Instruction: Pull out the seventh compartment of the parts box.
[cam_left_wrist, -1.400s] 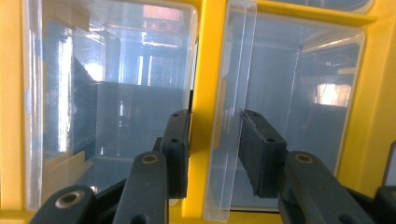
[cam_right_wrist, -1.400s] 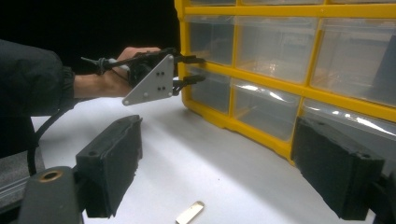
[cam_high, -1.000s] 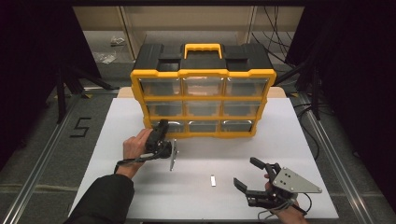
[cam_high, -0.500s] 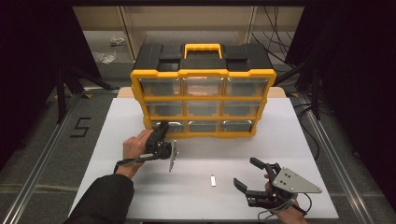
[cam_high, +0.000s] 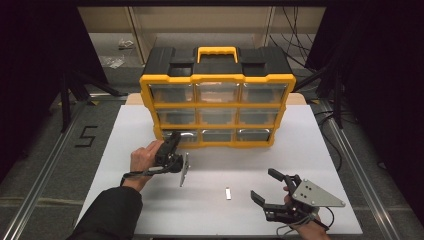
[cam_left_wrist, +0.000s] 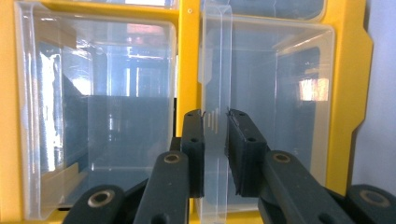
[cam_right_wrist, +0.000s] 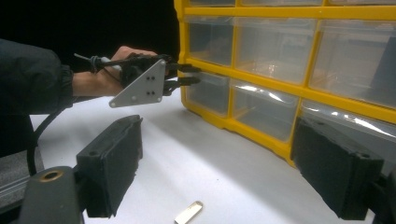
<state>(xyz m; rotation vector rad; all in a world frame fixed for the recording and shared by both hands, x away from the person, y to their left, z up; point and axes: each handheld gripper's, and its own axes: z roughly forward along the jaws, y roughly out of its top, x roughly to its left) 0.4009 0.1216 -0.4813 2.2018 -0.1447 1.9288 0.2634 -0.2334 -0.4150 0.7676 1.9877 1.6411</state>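
We had the left tool at the bottom-left drawer of the yellow organizer, which stood on the white counter towards its far edge. In the left gripper view, the two black jaws straddled the drawer's clear pull tab, which stood on edge between them. They had just been closing in on it; the pads looked to be right against the plastic, though a thin gap on either side could not be ruled out, so we judged the grip as barely made rather than firm.

To do this step well, we reckoned the tab should sit deep between the pads, not at their tips, and the pinch should be completed before any pull. The pull then wanted to run straight out along the drawer's slide; a sideways tug would likely bind the drawer or drag the whole organizer across the counter.

The right tool waited near the counter's front right, jaws wide apart and empty, with a small metal piece lying just to its left.
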